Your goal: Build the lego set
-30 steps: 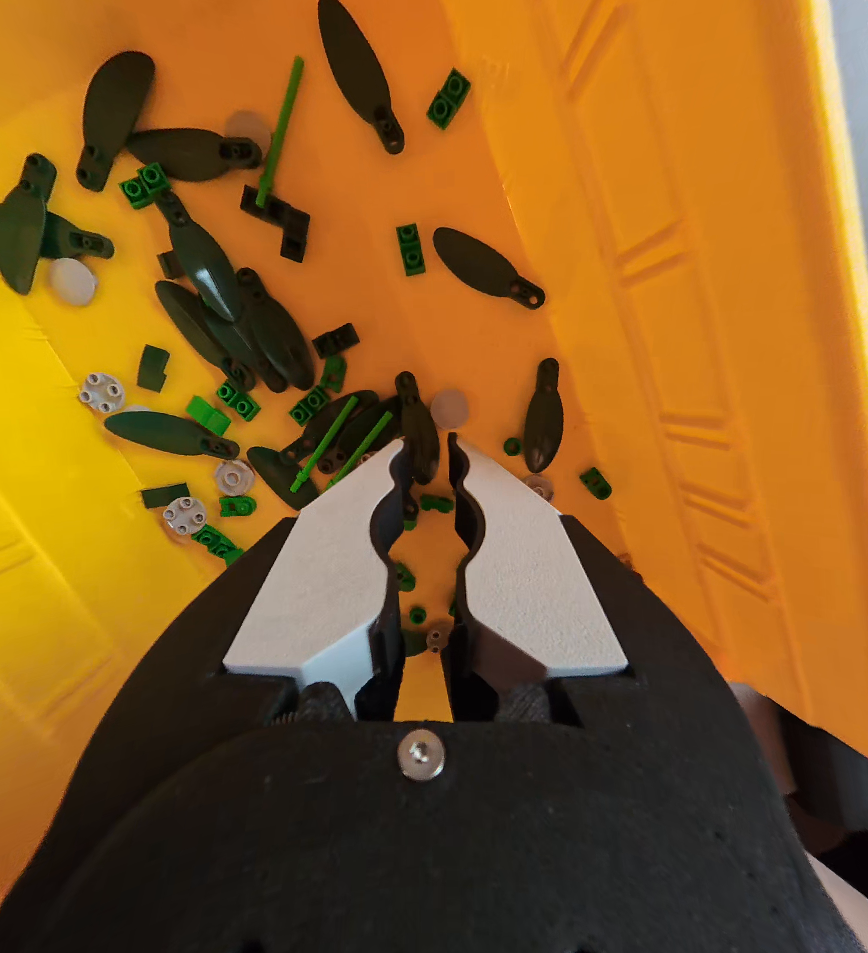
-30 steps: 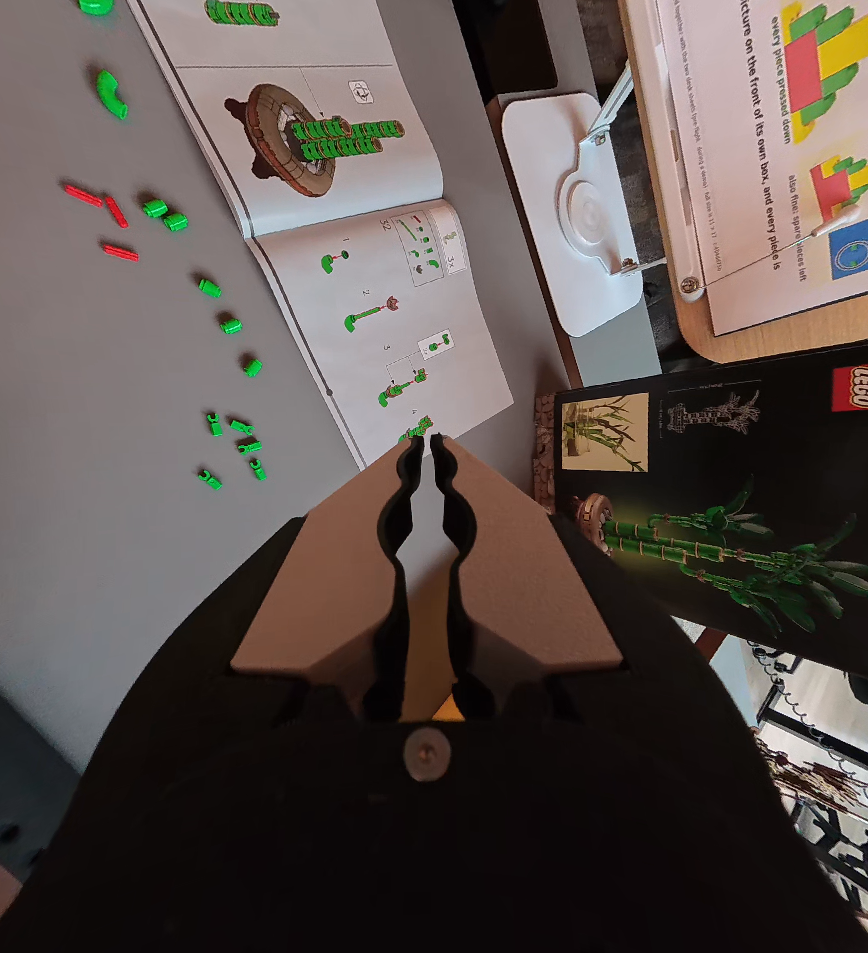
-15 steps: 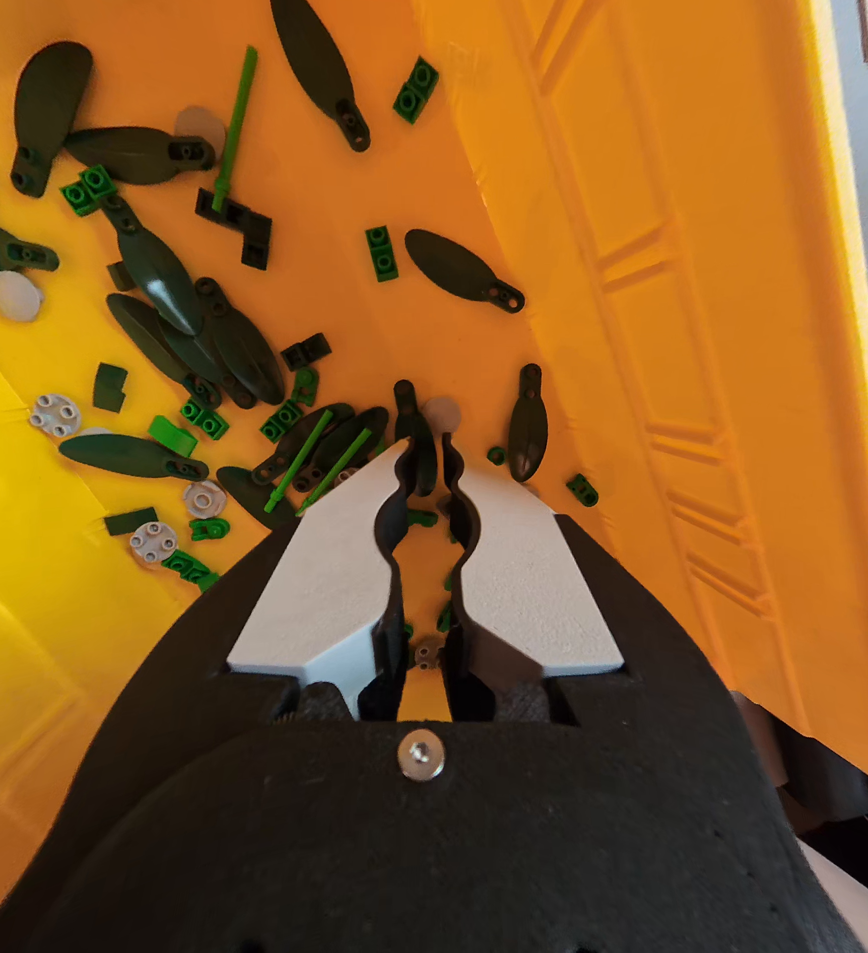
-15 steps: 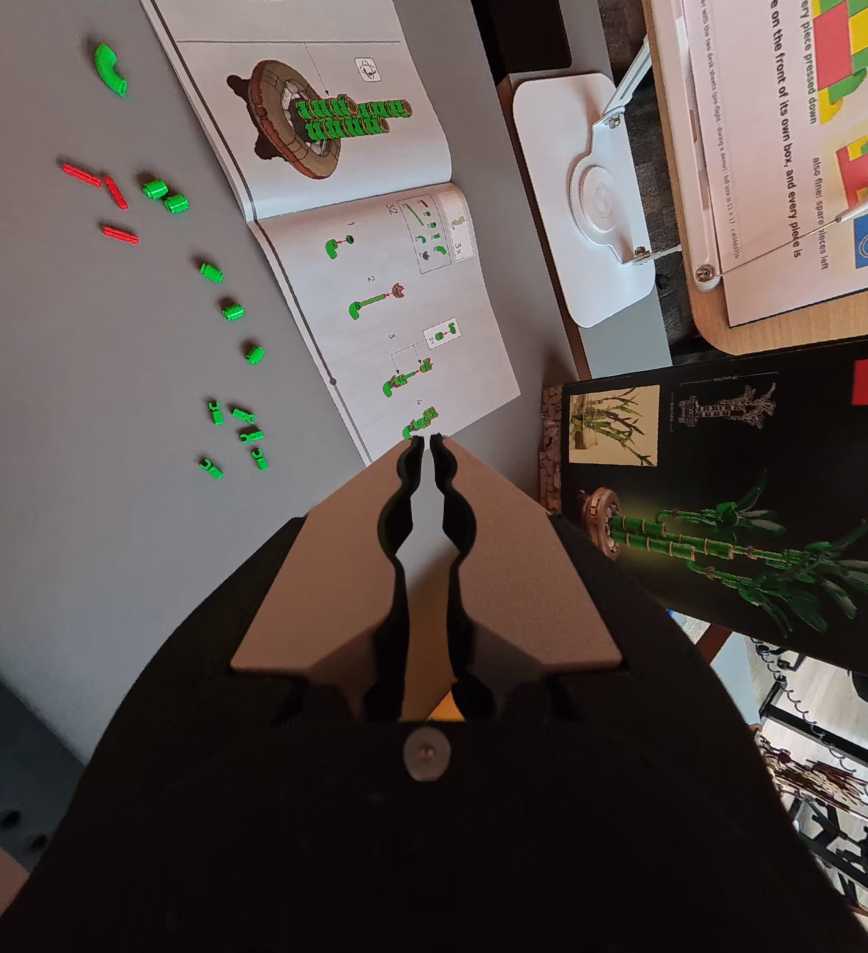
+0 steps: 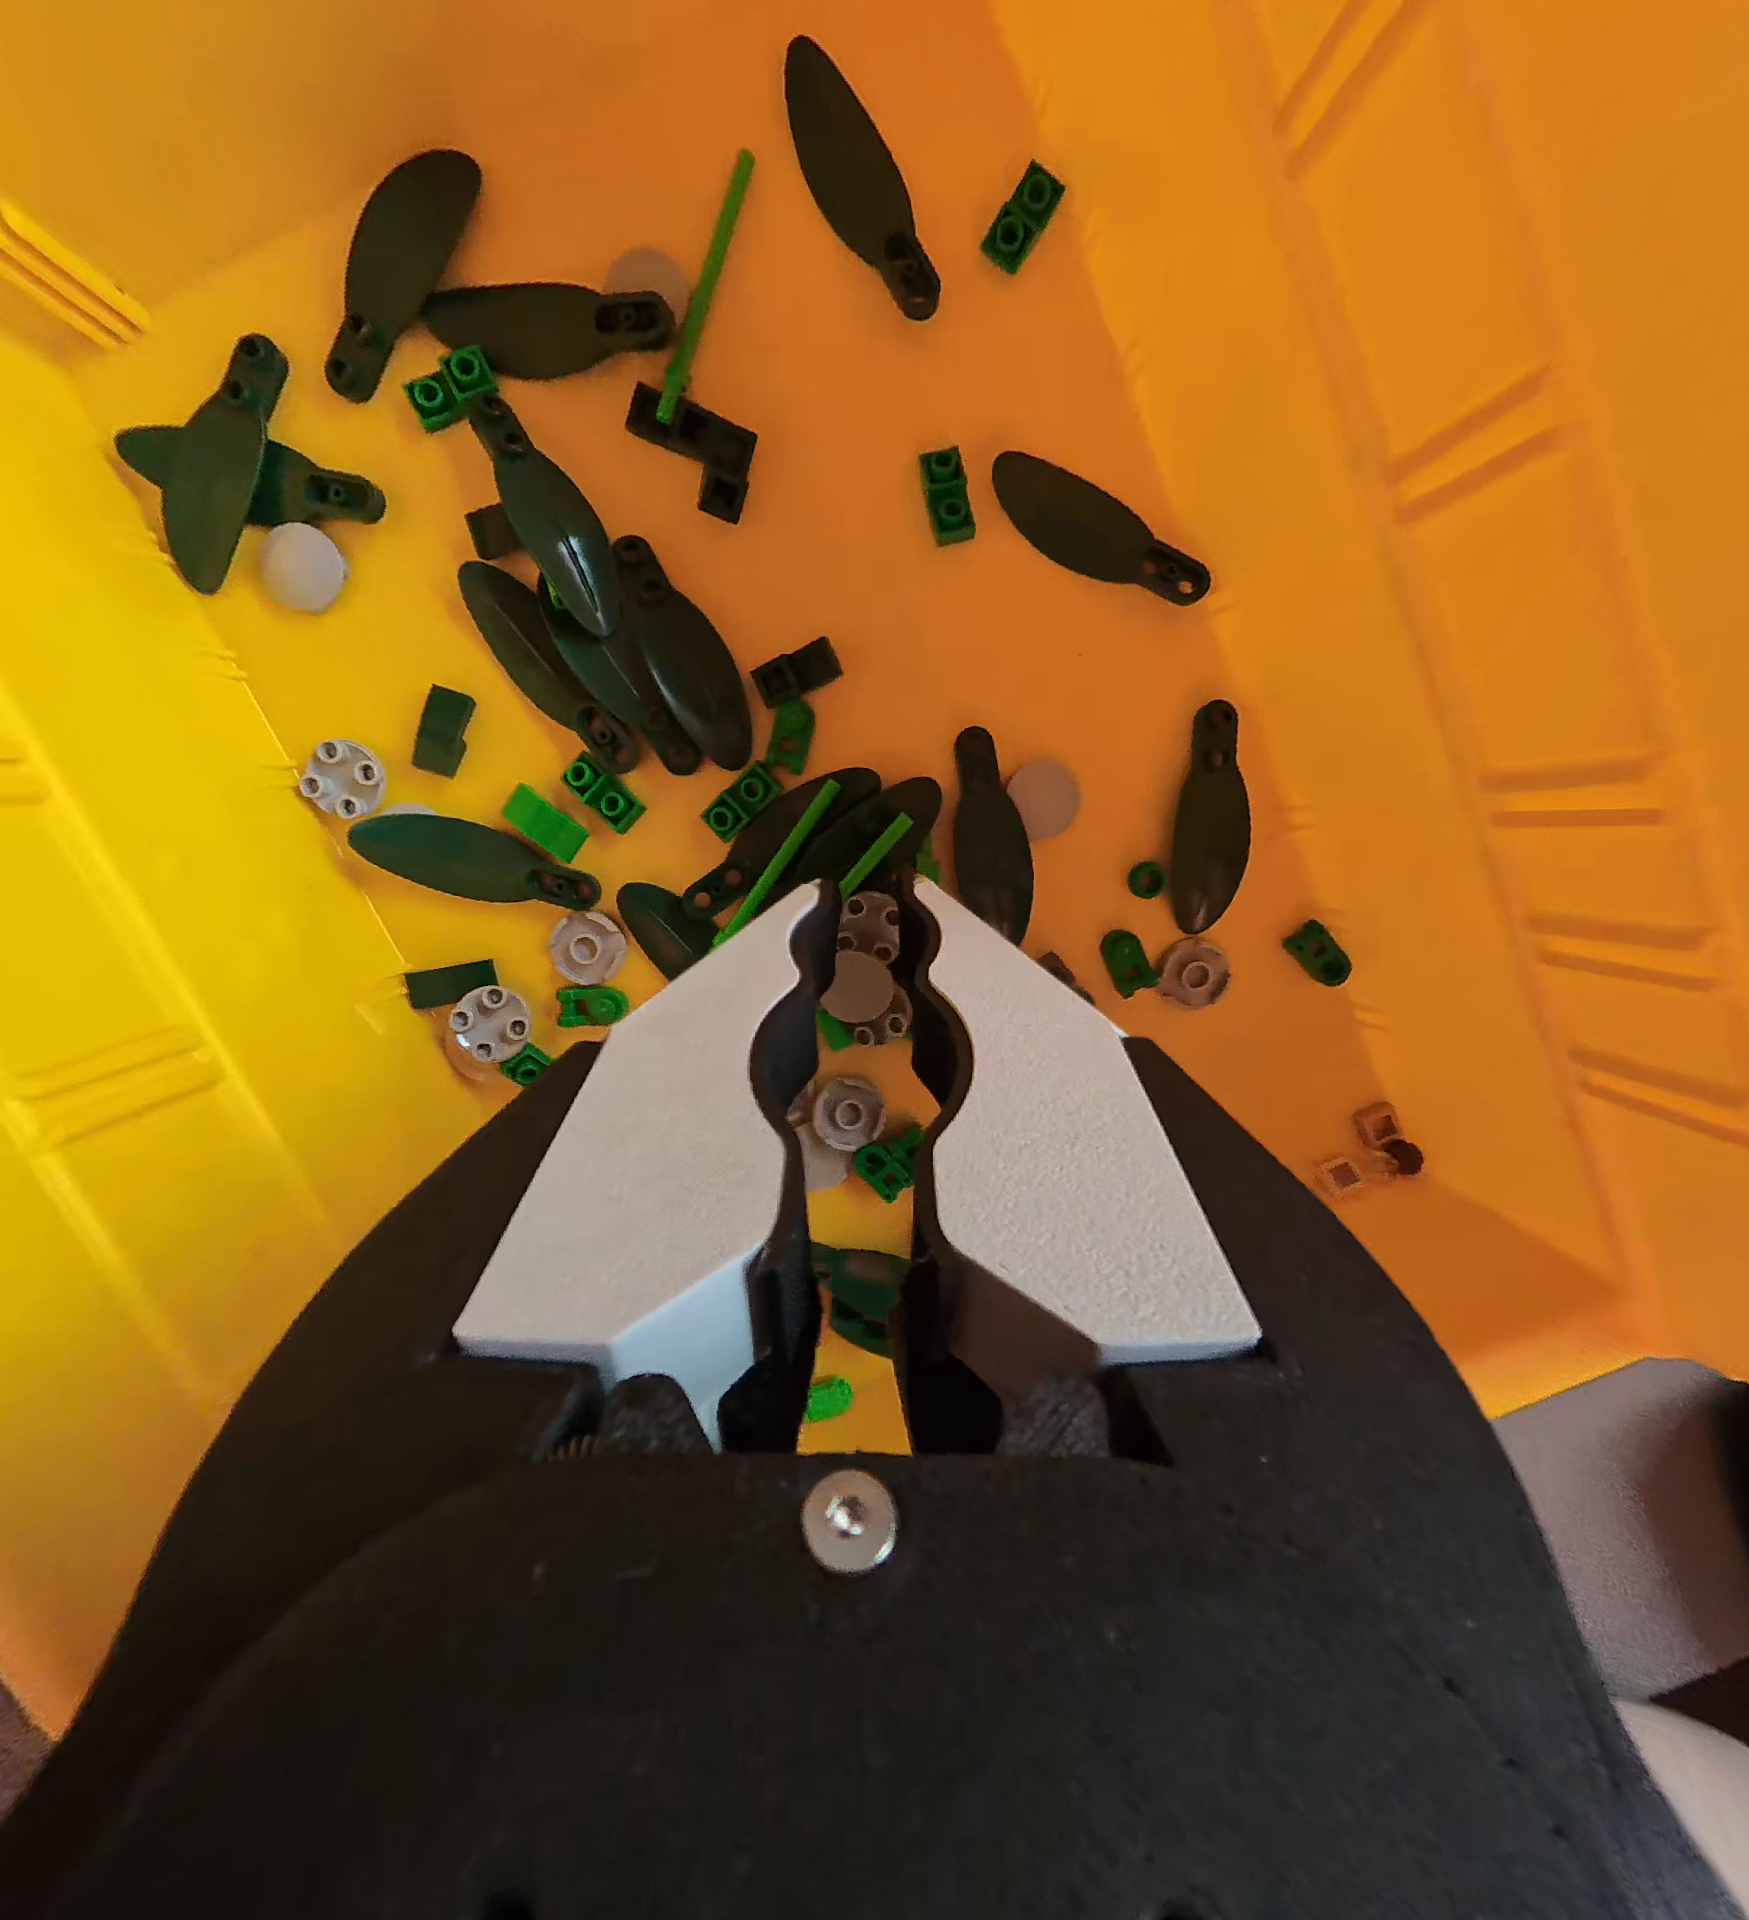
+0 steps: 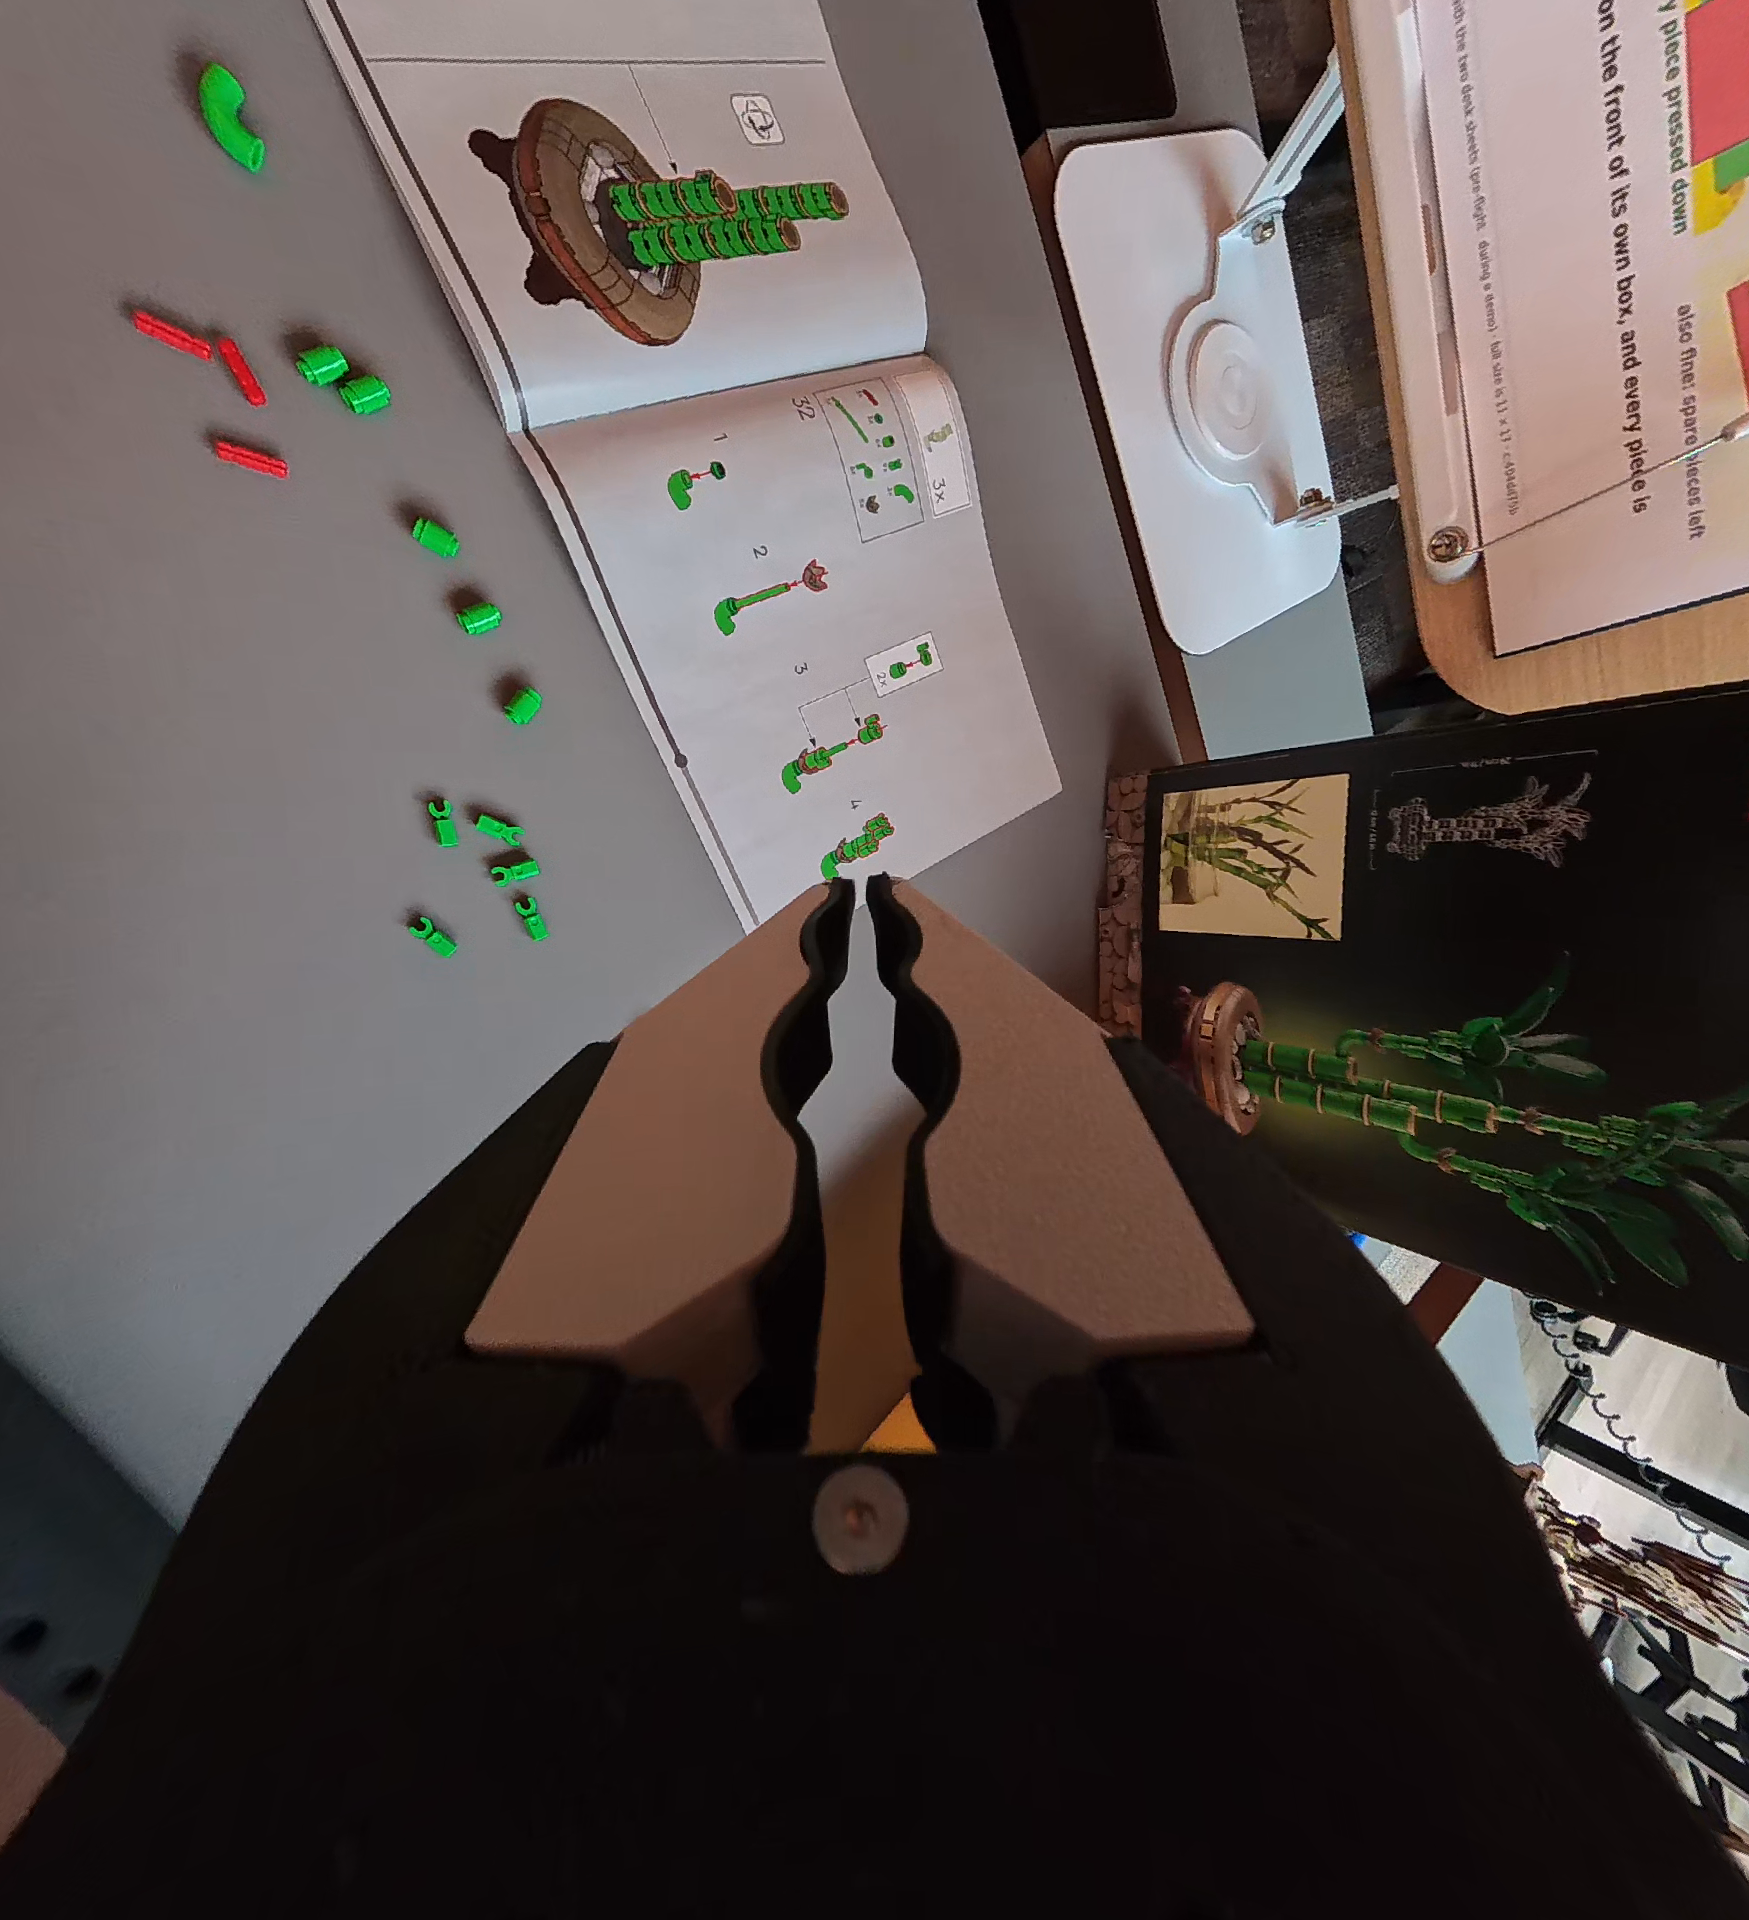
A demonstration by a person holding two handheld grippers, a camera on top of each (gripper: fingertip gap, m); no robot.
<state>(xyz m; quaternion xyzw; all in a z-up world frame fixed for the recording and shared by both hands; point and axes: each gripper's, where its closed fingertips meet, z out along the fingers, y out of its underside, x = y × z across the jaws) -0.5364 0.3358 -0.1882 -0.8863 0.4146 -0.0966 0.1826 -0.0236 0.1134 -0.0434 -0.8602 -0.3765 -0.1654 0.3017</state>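
In the left wrist view my left gripper (image 5: 868,894) hangs inside a yellow bin (image 5: 1472,520), its jaws a narrow gap apart and empty. Below lie dark green leaf pieces (image 5: 995,831), small green bricks (image 5: 948,497), thin green bars (image 5: 776,862) and grey round plates (image 5: 870,920); one plate shows between the tips on the bin floor. In the right wrist view my right gripper (image 6: 856,888) is shut and empty above the grey table (image 6: 174,935), at the near corner of the open instruction booklet (image 6: 745,312). Green clips (image 6: 501,868), green cylinders (image 6: 342,379), red pins (image 6: 241,369) and a green elbow (image 6: 231,114) lie to its left.
The black set box (image 6: 1472,987) stands right of the right gripper. A white stand base (image 6: 1223,384) and a board with a printed sheet (image 6: 1628,312) are beyond it. The bin's walls rise steeply on both sides of the left gripper. Small brown pieces (image 5: 1369,1148) lie by its right wall. There is about 60 cm between the tips of the two grippers. To reach the green elbow (image 6: 231,114) in a straight line is about 25 cm for my right fingers, about 35 cm for my left.
My left gripper has drawn back from the bin floor, so more pieces show around and between its fingers; its jaws narrowed, then widened slightly. The right gripper has shifted only a little.
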